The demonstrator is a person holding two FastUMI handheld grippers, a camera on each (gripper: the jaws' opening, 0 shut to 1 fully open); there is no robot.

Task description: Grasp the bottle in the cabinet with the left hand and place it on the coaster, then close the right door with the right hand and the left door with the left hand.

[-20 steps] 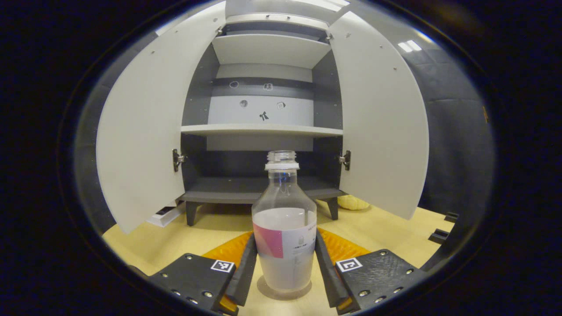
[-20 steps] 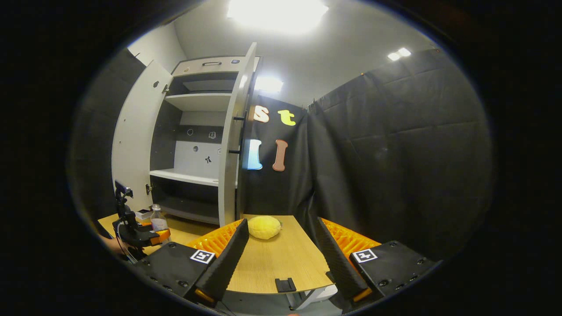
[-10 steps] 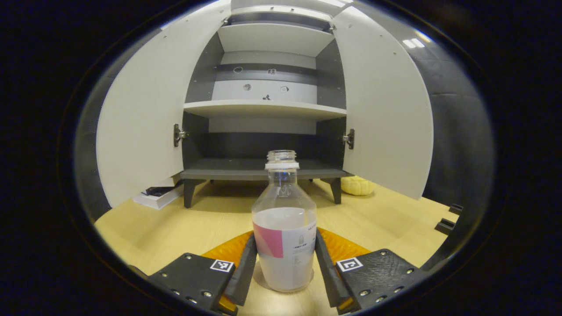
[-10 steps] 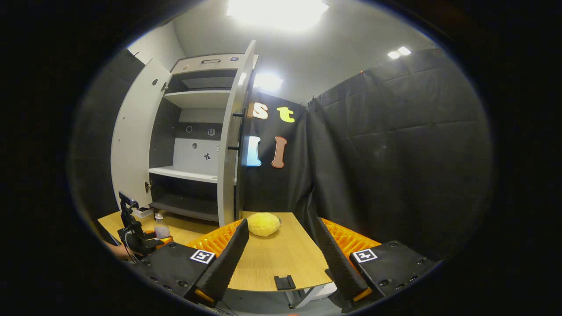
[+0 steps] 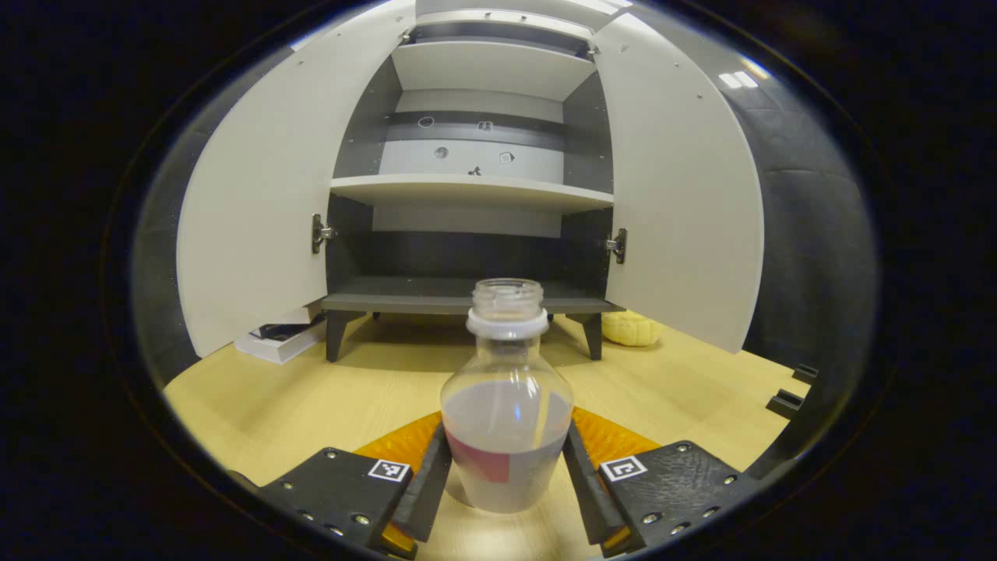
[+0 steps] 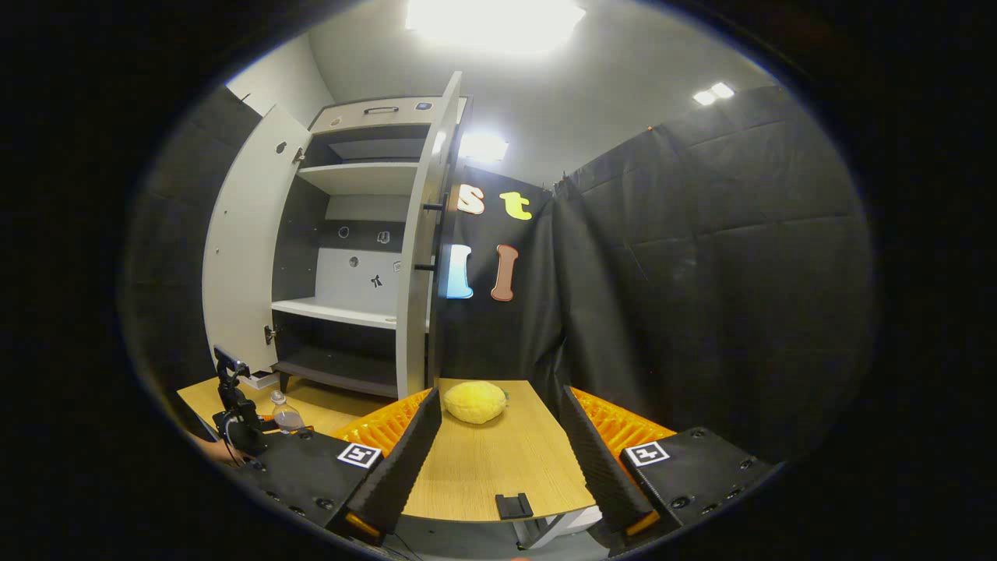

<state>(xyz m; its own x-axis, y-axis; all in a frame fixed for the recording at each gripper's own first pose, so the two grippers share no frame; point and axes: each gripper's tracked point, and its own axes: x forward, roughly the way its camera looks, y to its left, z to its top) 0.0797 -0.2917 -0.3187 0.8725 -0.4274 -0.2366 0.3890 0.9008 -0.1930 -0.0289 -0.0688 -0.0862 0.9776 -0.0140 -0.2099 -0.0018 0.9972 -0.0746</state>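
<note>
A clear bottle (image 5: 506, 421), uncapped, with pale liquid and a pink-and-white label, stands between the fingers of my left gripper (image 5: 505, 499). Both fingers press its sides low down. The bottle leans slightly toward the camera, its base close to the wooden table (image 5: 296, 405); I cannot tell whether it touches. Behind it the cabinet (image 5: 467, 187) stands with its left door (image 5: 257, 210) and right door (image 5: 678, 195) wide open. In the right gripper view my right gripper (image 6: 494, 460) is open over the table's corner, with the right door (image 6: 419, 273) edge-on ahead and the left gripper (image 6: 245, 428) with the bottle (image 6: 286, 415) far left.
A yellow lumpy object (image 6: 475, 401) lies on the table near the right door's foot, also seen as the yellow object (image 5: 632, 329). A flat white box (image 5: 276, 343) sits by the cabinet's left leg. Black cloth walls close in the right side.
The left gripper has drawn back from the cabinet with the bottle, and the bottle now leans toward the camera. The right gripper has barely shifted.
</note>
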